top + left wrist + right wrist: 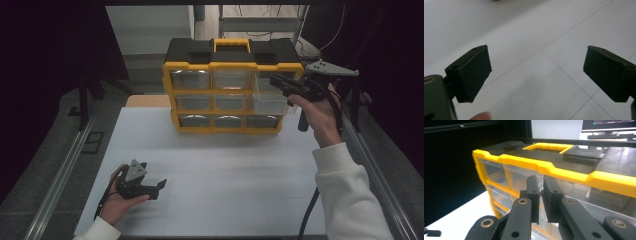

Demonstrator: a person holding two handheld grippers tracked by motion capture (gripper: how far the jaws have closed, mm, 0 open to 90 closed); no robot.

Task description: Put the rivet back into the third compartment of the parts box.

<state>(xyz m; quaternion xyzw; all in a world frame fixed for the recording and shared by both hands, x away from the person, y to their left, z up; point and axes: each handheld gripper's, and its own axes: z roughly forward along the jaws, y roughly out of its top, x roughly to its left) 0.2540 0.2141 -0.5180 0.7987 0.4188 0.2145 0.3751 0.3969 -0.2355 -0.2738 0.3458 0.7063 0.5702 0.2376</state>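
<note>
A person at a white table pulls a clear drawer out of a yellow and black organizer with the right gripper, while the left gripper rests idle.

At the lower left of the high view, the left gripper (159,189) sits low over the white table (225,195), held in the left hand (117,202); in the left gripper view its jaws are spread wide with bare table between them. Farther up at the right, the right hand (320,117), in a white sleeve (350,195), holds the right gripper (276,80) level. Its jaws are nearly pressed together, pinching the front of the clear drawer (270,97), which juts out from the top right of the organizer (232,60), upper centre of the frame. In the right gripper view the fingertips (534,185) meet at the drawer front beneath the yellow rim.
</note>
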